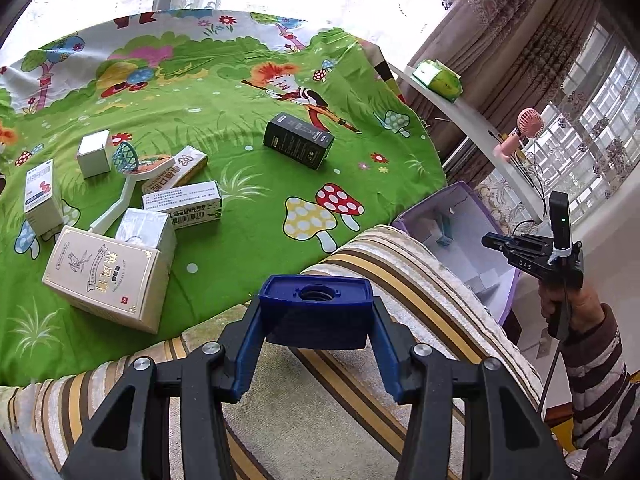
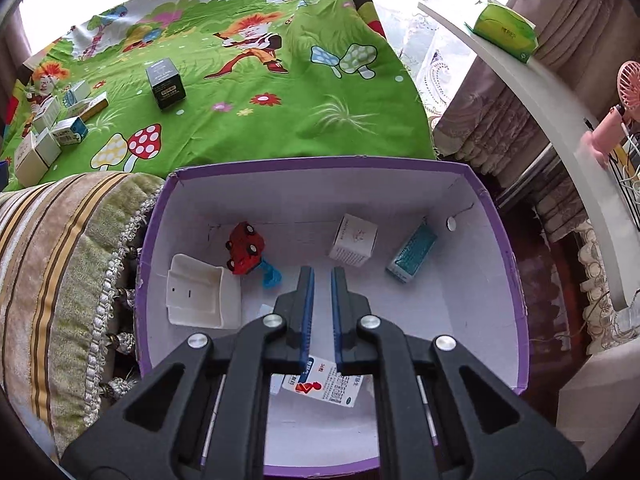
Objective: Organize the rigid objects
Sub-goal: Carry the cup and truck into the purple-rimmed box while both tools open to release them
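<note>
The left gripper (image 1: 316, 316) is closed on a dark blue block (image 1: 316, 304) with a round threaded hole in its top, holding it above a striped cushion (image 1: 420, 280) at the edge of the green cartoon cloth (image 1: 240, 96). Several small boxes — a black box (image 1: 298, 140) lying apart, a cream box (image 1: 104, 276) nearest — lie on that cloth. The right gripper (image 2: 322, 280) hangs over the purple box (image 2: 508, 264) with its jaws drawn nearly together and nothing between them; inside lie a red toy car (image 2: 244, 246), a white tray (image 2: 196, 290) and small cartons.
</note>
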`<state>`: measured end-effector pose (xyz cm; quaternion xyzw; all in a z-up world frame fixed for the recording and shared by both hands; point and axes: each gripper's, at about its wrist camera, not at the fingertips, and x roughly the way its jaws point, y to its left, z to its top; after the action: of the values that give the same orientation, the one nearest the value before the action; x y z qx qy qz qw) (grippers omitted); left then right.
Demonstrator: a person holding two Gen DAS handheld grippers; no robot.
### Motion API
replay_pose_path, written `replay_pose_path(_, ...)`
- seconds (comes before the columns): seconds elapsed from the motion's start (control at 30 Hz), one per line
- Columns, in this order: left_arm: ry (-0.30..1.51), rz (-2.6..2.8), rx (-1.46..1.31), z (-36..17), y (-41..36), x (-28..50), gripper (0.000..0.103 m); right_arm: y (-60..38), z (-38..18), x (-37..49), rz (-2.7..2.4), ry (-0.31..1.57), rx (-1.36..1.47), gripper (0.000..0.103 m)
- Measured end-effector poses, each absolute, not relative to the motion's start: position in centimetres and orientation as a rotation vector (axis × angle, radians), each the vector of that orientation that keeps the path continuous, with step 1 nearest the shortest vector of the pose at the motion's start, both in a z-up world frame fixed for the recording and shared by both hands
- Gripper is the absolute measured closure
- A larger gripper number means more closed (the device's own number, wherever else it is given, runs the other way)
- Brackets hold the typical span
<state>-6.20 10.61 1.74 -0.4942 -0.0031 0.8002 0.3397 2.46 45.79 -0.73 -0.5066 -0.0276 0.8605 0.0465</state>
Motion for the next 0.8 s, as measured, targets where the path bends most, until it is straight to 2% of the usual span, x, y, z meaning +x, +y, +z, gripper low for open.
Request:
replay_pose_path(0.07,-0.001,2.074,-1.287,1.7,11.1,-6.1,0.052,45.6,-1.3,2.4,2.628,-0.056,-1.578,0.092)
replay_pose_path(0.17,0.007,2.064,-1.288,1.7,11.7,-5.9,0.052,44.9,-3.1,1.5,2.622,-0.033,-1.671,0.086)
replay_pose_path(0.23,0.009,2.058,-1.287,1.7,11.9,-5.8,0.052,44.7,-4.6,0.6,2.616,0.033,-1.737,0.073)
replay_pose_path(0.27,0.008,2.057,-1.288,1.7,11.9,-5.8,0.052,44.5,-5.4,0.1,2.596,0.051,-1.766,0.061)
replay_pose_path(0.3,0.006,2.056,-1.289,1.7,11.9,-5.8,0.052,44.5,-6.1,-0.4,2.586,0.079,-1.783,0.054)
replay_pose_path(0.37,0.003,2.053,-1.292,1.6,11.9,-5.8,0.052,45.0,-7.3,-1.6,2.568,0.230,-1.832,0.045)
replay_pose_path(0.4,0.003,2.053,-1.294,1.6,11.9,-5.8,0.052,45.3,-7.9,-2.1,2.535,0.274,-1.842,0.044)
replay_pose_path(0.5,-0.002,2.047,-1.297,1.4,12.0,-5.8,0.052,45.8,-8.9,-3.6,2.469,0.247,-1.843,0.044)
replay_pose_path(0.63,-0.016,2.039,-1.306,1.2,12.0,-5.9,0.052,45.0,-9.2,-4.7,2.502,0.342,-1.912,0.043)
replay_pose_path(0.7,-0.016,2.036,-1.310,1.1,12.0,-5.9,0.052,44.2,-9.3,-5.3,2.522,0.295,-1.921,0.043)
replay_pose_path(0.8,-0.017,2.037,-1.308,1.2,11.9,-5.9,0.052,42.5,-9.9,-6.2,2.549,0.106,-1.969,0.043)
